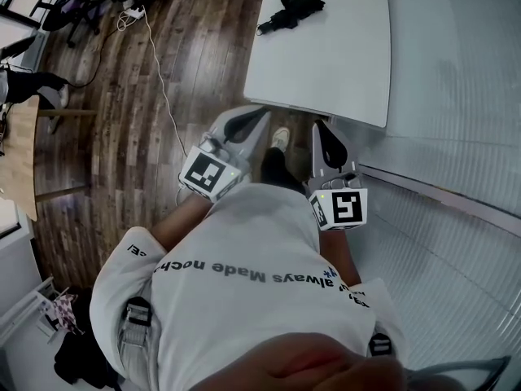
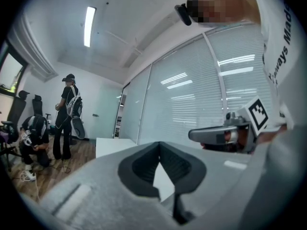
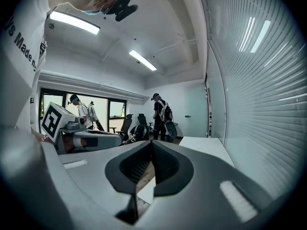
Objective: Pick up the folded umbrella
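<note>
Grey-bodied left gripper (image 1: 259, 114), black-padded: jaws closed tip to tip, nothing between them, held out in front of the person's white shirt (image 1: 244, 275).
Right gripper (image 1: 321, 125), same make: jaws likewise pressed together and empty, alongside the left one but apart from it. Both point toward the near edge of the tabletop (image 1: 326, 63), neither reaching over it.
Shoe (image 1: 281, 138): pale, on the floor between the two grippers.
Tabletop: white, rectangular, bare at its near end, set along the glass wall (image 1: 456, 96) on the right, which has horizontal blinds.
Folded umbrella (image 1: 291, 12): black, lying flat at the far end of the tabletop, toward its left edge, well apart from both grippers. It cannot be made out in either gripper view.
Floor (image 1: 195, 72): dark wood planks to the left of the tabletop, with a white cable (image 1: 156, 63) trailing across it.
Background, left gripper view: a standing person (image 2: 67, 114) with a backpack, and another crouched beside them by office chairs.
</note>
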`<state>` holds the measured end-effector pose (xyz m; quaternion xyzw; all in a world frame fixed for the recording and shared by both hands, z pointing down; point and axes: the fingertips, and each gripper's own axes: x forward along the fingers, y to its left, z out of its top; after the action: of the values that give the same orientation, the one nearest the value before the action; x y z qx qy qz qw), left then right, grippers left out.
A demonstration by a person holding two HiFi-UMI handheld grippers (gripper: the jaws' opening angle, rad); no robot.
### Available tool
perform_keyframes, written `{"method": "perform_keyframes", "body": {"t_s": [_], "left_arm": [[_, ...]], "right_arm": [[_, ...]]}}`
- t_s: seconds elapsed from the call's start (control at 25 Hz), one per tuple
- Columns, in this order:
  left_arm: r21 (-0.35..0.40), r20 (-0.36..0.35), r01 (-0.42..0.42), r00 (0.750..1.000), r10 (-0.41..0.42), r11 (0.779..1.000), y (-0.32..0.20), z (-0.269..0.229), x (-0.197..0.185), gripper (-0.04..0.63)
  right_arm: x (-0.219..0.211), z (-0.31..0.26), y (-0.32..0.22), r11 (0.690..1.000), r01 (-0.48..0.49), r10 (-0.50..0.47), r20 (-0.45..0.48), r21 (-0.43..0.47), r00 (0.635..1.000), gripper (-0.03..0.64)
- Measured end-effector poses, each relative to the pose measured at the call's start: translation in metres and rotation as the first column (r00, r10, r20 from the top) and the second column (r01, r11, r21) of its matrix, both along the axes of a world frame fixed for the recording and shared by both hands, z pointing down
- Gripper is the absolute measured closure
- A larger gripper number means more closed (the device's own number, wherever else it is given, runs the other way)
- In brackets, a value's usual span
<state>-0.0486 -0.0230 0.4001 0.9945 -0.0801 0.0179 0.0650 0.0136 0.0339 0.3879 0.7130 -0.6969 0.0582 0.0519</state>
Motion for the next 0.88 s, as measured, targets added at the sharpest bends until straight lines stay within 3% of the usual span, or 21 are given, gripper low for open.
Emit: {"method": "perform_keyframes", "body": {"t_s": [0.56, 0.88], "left_arm": [[0.019, 0.009, 0.010, 1.000, -0.010, 1.000, -0.088, -0.012, 0.203, 0.594], [0.026, 0.030, 0.022, 0.999, -0.023, 0.999, -0.120, -0.001, 0.252, 0.594]], "right_arm": [[0.202, -0.004, -0.094, 0.999, 0.033, -0.033, 0.005, 0.008, 0.999, 0.617], [0.251, 0.006, -0.127, 0.999, 0.043, -0.043, 0.012, 0.001, 0.999, 0.617]]}}
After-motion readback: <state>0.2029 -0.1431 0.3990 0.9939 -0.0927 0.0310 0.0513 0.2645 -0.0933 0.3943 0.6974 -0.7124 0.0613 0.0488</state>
